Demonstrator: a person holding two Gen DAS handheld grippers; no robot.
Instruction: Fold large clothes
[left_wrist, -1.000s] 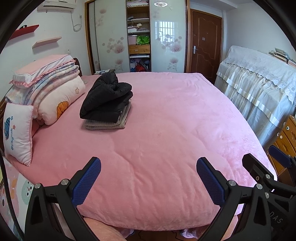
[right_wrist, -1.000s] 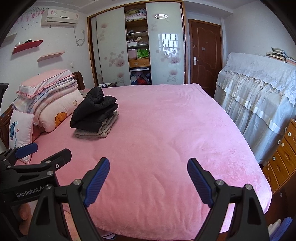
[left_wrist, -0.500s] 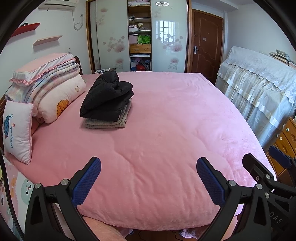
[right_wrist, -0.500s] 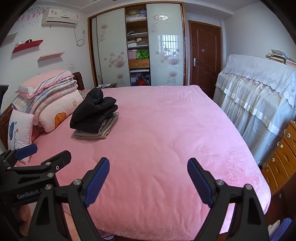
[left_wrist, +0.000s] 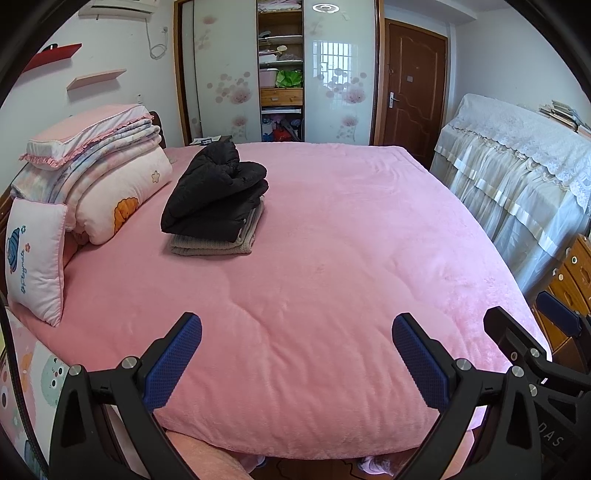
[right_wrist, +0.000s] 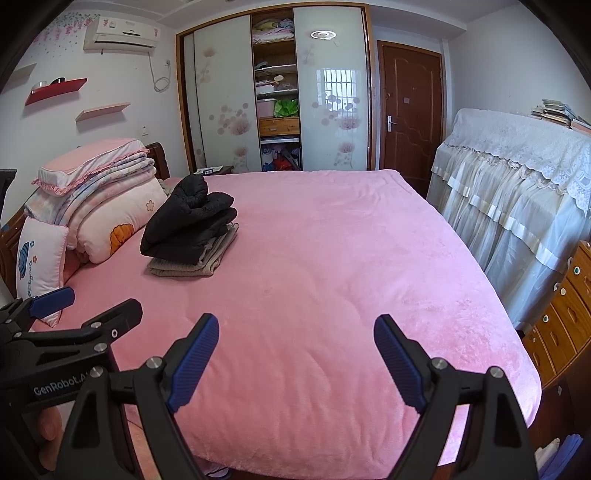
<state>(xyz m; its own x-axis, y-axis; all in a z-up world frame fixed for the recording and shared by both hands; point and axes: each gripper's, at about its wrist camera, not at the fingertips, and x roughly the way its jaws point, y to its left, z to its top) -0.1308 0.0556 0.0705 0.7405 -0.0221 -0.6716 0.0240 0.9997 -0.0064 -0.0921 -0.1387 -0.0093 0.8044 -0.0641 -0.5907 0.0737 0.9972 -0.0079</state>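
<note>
From the left wrist view, the left gripper (left_wrist: 297, 354) angles down over the near edge of the pink bed (left_wrist: 332, 295), its jaws spread wide with nothing between them. A folded black jacket (left_wrist: 216, 192) sits on a folded beige garment (left_wrist: 218, 242) far up the bed, beside stacked bedding (left_wrist: 103, 173).

From the right wrist view, the right gripper (right_wrist: 295, 358) tilts down likewise, jaws wide and empty, well apart from the black jacket (right_wrist: 190, 218). The left gripper (right_wrist: 74, 325) shows just beside it.
</note>
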